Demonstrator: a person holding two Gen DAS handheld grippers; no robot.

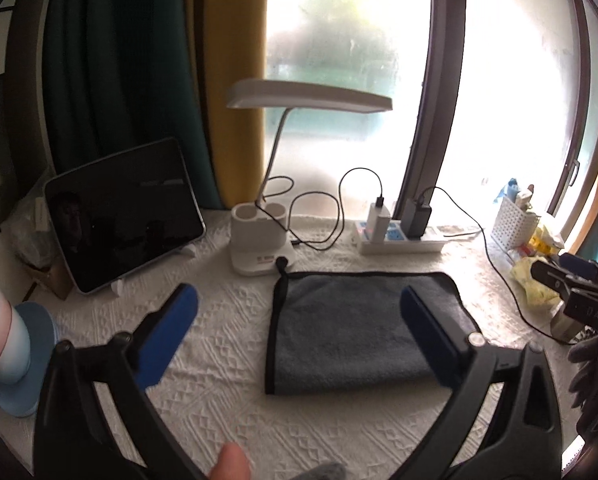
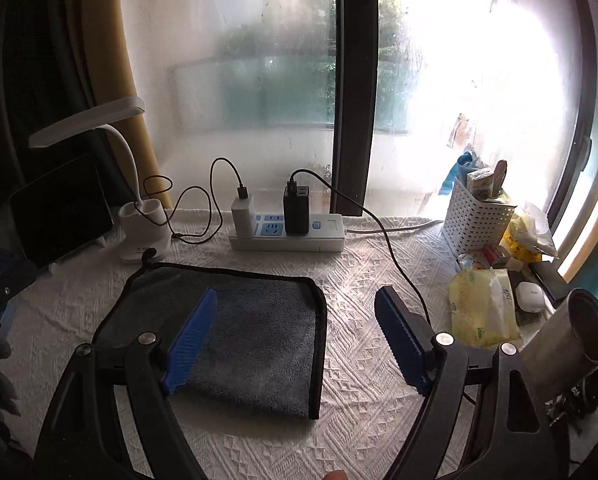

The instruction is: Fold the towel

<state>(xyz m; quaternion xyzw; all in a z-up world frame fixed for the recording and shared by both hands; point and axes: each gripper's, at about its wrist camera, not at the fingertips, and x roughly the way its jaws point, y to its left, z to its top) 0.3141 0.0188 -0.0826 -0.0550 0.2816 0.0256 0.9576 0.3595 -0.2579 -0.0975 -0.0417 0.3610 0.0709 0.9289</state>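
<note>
Your grey towel (image 1: 363, 328) with the black trim is lying folded and flat on the white textured tablecloth (image 1: 227, 400), just in front of the white desk lamp (image 1: 259, 240) and the power strip (image 2: 287, 236). Your left gripper (image 1: 299, 312) hangs over it, fingers spread wide, holding nothing, with the towel under its right finger. Your right gripper (image 2: 295, 316) is spread and empty too, its left finger over the towel and its right finger out past the towel's right edge.

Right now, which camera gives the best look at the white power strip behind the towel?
The right wrist view: the power strip sits near centre, with both chargers and its blue sockets clear. In the left wrist view the same strip is smaller, farther off and washed out by window glare. The towel lies in front of it.
</note>
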